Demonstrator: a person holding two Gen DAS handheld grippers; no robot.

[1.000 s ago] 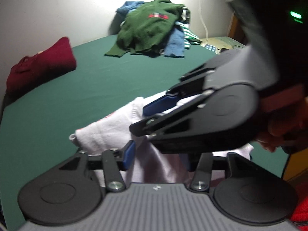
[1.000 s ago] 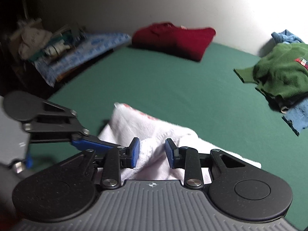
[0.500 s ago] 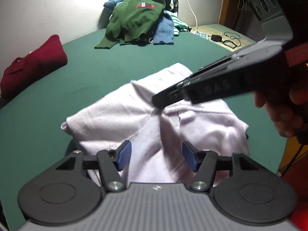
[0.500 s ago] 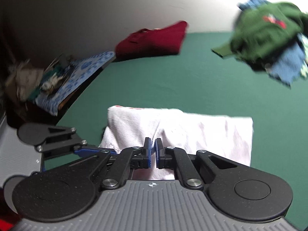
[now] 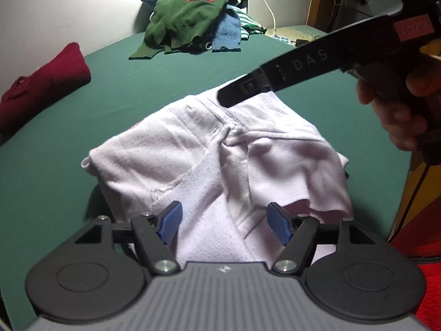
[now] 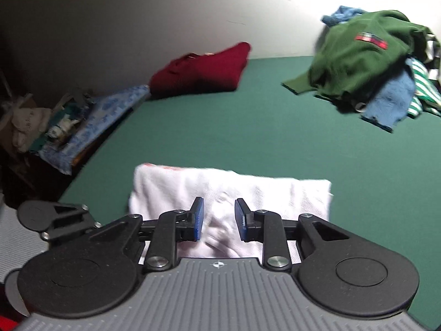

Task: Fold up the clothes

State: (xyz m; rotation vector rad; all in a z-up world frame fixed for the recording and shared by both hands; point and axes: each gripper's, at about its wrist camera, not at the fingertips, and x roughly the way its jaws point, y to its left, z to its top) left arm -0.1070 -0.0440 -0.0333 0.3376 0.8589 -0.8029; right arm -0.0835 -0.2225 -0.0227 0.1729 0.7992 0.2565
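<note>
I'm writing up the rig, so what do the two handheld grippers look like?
Both the left gripper and right gripper have black linkage arms, round black hubs, silver bolts, a ribbed grey body and blue pads. The right one's side reads "DAS" and carries a red label.

Both tools look alike: the left gripper (image 5: 224, 222) and the right gripper (image 6: 217, 218) have black linkage arms with silver screw heads, round black discs at either side, a ribbed grey body, and blue pads on the fingertips (image 5: 172, 220). Seen side-on, the right one is a long black bar lettered "DAS" with a reddish label, gripped by a hand (image 5: 397, 104).
</note>
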